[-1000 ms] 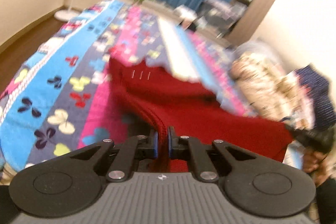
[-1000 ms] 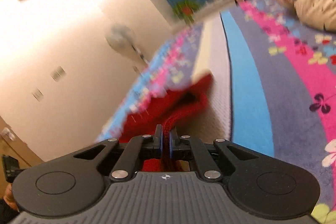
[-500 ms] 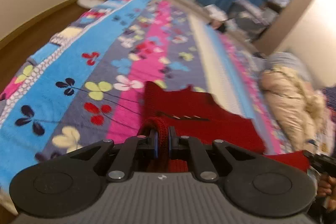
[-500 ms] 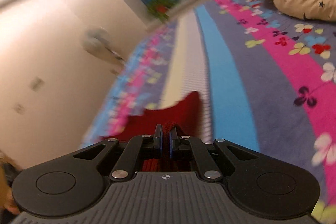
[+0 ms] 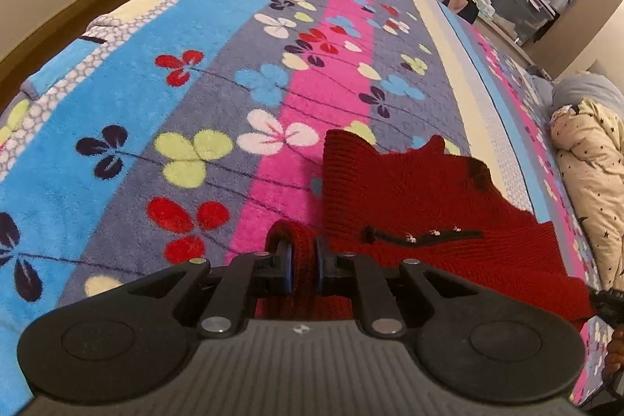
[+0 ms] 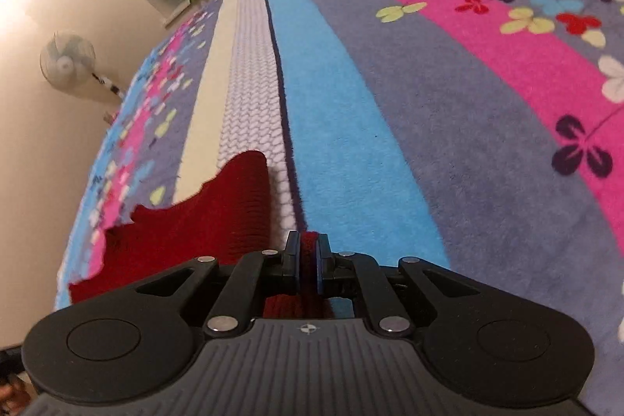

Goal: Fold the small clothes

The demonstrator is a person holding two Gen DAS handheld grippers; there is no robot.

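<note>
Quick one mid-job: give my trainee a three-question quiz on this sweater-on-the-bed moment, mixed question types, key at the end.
1. True or false: the red sweater lies on a bare wooden floor.
2. What sits between the left gripper fingers?
A. knit fabric
B. a pillow
C. nothing
3. Fill in: red knit also shows between the fingers of the right ____.

Key:
1. False; it lies on the flowered blanket.
2. A
3. gripper

Flowered striped blanket (image 5: 218,38) on bed; red knit garment (image 5: 421,197), star-print quilt (image 5: 592,158) atop.
</note>
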